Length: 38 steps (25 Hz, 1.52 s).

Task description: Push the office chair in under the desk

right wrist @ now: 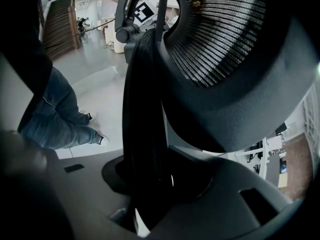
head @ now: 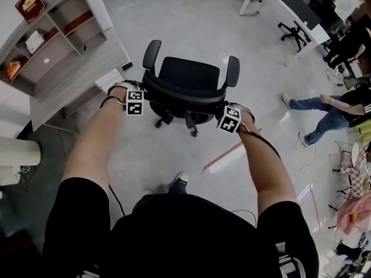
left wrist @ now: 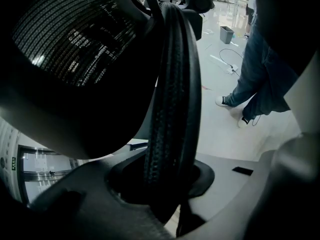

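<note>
A black office chair (head: 188,80) with a mesh back stands on the grey floor, facing away from me. The grey wooden desk (head: 75,80) is to its left. My left gripper (head: 146,99) is at the left end of the backrest's top rim and my right gripper (head: 218,116) at the right end. In the left gripper view the dark rim (left wrist: 172,109) runs down between the jaws of the left gripper (left wrist: 167,184), which are shut on it. The right gripper view shows the same rim (right wrist: 145,109) clamped in the right gripper (right wrist: 150,184).
An open shelf unit (head: 52,28) rises over the desk. A seated person in jeans (head: 324,112) is at the right, with another chair (head: 293,33) and a white desk (head: 290,4) behind. A red tape line (head: 223,158) marks the floor. My shoe (head: 181,181) is behind the chair.
</note>
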Tool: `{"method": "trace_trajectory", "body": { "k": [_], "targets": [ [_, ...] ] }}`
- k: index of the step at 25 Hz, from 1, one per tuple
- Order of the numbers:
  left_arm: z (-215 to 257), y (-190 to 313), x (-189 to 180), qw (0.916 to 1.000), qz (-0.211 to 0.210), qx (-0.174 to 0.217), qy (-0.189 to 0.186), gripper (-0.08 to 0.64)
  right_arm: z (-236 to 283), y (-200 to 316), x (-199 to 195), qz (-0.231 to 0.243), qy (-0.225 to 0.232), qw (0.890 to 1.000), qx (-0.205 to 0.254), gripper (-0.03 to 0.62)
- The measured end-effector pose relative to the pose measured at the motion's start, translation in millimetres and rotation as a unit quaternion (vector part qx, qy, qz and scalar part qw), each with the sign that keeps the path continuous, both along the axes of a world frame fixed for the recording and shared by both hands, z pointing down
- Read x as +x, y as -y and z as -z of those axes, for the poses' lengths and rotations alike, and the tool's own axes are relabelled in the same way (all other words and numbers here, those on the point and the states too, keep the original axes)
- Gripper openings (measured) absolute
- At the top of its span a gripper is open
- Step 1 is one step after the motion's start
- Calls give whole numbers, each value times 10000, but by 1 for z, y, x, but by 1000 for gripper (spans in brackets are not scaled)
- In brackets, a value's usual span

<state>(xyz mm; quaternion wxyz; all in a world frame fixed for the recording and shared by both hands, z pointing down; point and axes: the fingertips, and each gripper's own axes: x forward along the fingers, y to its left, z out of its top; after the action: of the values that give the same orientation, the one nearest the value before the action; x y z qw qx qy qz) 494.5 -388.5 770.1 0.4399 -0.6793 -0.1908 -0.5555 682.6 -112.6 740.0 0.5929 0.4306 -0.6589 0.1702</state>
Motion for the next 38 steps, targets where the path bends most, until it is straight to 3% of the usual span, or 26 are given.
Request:
{"method": "trace_trajectory", "body": {
  "k": [10, 16, 26, 38],
  "targets": [
    [-1, -7, -18, 10000, -82, -12, -48, 97, -1, -8, -23, -28, -3, 9999, -103, 115],
    [-2, -21, -50, 9999, -130, -11, -80, 97, -1, -24, -59, -64, 6, 9999, -122, 114],
    [-4, -61, -128, 9999, -105, -28, -49, 97, -5, -60, -131, -10, 1, 9999, -101, 114],
    [-3, -91, -232, 9997, 218, -70, -106, 95, -3, -74, -216, 344, 10, 9993, -141, 115]
  ]
}}
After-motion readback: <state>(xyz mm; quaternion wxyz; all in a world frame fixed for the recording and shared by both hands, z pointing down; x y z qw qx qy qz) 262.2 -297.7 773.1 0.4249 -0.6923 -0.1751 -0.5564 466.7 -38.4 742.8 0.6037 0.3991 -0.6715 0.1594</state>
